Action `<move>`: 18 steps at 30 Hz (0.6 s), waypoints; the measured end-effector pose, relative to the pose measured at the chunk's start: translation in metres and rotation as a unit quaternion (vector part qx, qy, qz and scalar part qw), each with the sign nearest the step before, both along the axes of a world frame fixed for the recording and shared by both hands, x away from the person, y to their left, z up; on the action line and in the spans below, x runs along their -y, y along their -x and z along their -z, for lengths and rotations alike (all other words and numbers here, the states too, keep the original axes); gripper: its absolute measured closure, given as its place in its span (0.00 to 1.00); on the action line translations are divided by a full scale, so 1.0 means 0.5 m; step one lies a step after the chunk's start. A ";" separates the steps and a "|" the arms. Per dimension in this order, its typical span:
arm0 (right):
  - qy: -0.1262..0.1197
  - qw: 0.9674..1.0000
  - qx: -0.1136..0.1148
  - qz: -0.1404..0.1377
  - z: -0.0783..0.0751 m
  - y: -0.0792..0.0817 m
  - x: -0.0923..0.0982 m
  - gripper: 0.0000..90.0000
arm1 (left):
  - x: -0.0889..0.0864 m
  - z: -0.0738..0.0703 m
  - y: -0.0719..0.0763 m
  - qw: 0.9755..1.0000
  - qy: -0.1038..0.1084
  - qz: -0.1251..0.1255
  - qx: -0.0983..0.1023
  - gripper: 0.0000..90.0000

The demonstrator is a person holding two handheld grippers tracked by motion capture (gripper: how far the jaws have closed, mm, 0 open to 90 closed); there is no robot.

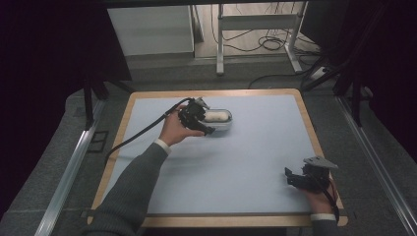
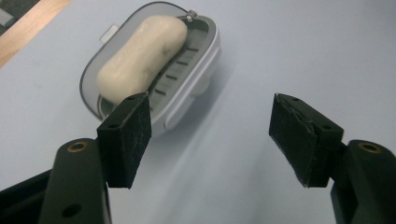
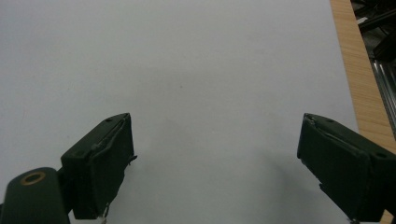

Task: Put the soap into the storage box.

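The left gripper (image 2: pixel 210 140) hangs just short of the soap dish (image 2: pixel 194 79), its jaws spread wide and holding nothing; one pad (image 2: pixel 126 140) sits right at the near end of the dish, whether touching it or a hair above I cannot tell, while the other stands over bare mat (image 2: pixel 280 56) well to the side; so the gripper is off-centre to the dish, not yet astride it. The dish lies flat on the mat toward the far middle of the table (image 1: pixel 310 128), lid open, with the soap (image 2: pixel 140 53) resting lengthwise in its grey ribbed tray. In the high view the left gripper (image 1: pixel 209 129) is at the dish's (image 1: pixel 223 125) near-left end. The right gripper (image 3: pixel 215 163) is parked low at the near right corner, jaws just as wide and empty, over plain mat. I judge the step to be the approach to the dish or soap; the next move calls for shifting the left gripper sideways so both pads bracket the target, then lowering and closing gently, as soap may slip.
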State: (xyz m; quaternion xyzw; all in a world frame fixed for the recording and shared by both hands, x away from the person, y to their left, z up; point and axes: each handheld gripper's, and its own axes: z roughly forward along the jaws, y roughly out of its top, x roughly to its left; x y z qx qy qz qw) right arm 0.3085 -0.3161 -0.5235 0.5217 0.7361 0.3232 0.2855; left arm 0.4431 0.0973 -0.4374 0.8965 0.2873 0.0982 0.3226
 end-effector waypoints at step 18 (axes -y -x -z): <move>0.008 1.000 0.002 -0.005 -0.002 0.002 -0.010 0.12 | -0.146 0.065 0.177 0.996 0.075 -0.049 0.020 0.31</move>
